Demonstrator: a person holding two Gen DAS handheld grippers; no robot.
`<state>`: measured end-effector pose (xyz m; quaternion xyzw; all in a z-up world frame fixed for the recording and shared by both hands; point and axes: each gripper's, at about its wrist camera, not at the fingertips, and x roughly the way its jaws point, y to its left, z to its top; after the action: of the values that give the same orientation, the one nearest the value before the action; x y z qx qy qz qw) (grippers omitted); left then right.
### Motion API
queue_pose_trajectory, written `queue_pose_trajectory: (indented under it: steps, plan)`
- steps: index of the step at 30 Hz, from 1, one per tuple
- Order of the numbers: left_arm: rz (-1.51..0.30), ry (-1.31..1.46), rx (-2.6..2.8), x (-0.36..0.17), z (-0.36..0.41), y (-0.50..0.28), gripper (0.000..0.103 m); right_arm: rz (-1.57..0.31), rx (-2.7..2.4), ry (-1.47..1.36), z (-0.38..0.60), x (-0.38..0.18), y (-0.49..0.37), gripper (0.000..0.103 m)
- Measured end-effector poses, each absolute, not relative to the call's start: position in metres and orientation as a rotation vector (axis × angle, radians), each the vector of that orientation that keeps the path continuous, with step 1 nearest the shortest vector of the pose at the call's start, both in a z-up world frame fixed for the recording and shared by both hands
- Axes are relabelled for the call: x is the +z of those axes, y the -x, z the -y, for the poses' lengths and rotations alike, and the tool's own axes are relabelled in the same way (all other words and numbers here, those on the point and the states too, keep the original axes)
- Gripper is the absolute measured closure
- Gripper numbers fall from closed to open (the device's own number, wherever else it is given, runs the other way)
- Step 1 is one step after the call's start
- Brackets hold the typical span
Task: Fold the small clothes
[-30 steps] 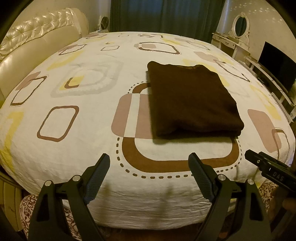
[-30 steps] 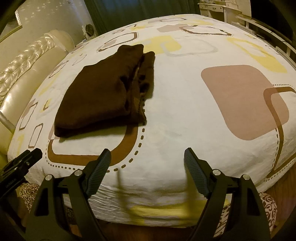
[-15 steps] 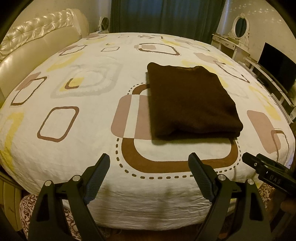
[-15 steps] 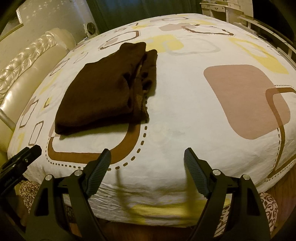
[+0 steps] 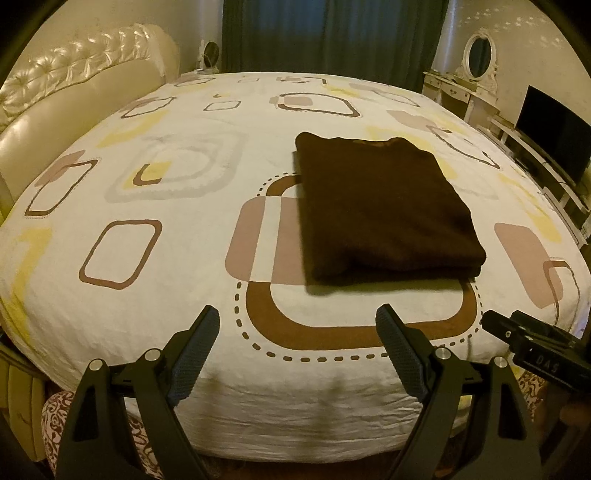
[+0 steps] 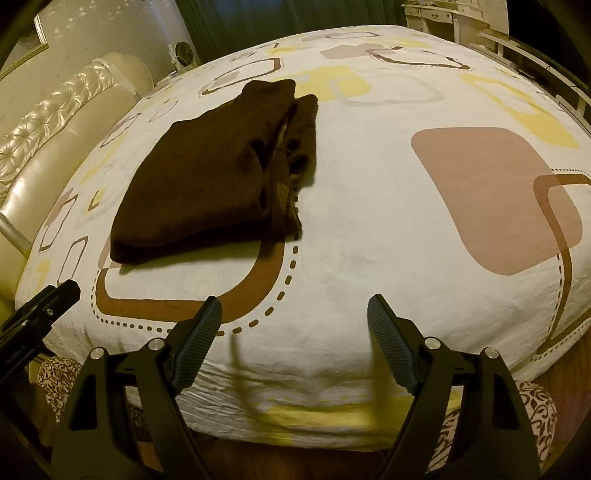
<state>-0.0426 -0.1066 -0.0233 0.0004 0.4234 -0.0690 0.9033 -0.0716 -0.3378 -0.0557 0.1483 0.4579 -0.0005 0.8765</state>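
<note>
Already folded into a flat rectangle, the dark brown garment (image 5: 384, 210) is seen lying on the bed sheet (image 5: 177, 258), just right of the middle of the left wrist view. In the right wrist view the same garment (image 6: 214, 177) is placed toward ten o'clock, with its layered open edges turned to the right. A brown rounded-square print with a dotted border (image 5: 332, 332) is partly covered by the garment's near edge. The left gripper (image 5: 297, 354) is held at six o'clock over the bed's near rim, jaws spread wide, nothing between them. The right gripper (image 6: 293, 347) is likewise released and empty, well apart from the garment. A tufted cream headboard (image 5: 74, 92) is seen at ten o'clock, dark curtains (image 5: 332, 33) at twelve, and a dressing table with an oval mirror (image 5: 476, 62) at two o'clock.
</note>
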Motion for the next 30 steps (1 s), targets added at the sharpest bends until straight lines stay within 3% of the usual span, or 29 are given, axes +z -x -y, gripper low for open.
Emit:
queue_pose_trajectory:
  steps: [20,30]
  plan:
    - [-0.836,-0.011,-0.101,-0.017,0.111,0.046,0.014,-0.959,0.008,-0.310,0.335,-0.058,0.073,0.022]
    - [-0.779,0.059,-0.215,0.016,0.095,0.019,0.013,-0.949,0.055,-0.381,0.340,-0.047,0.067,0.022]
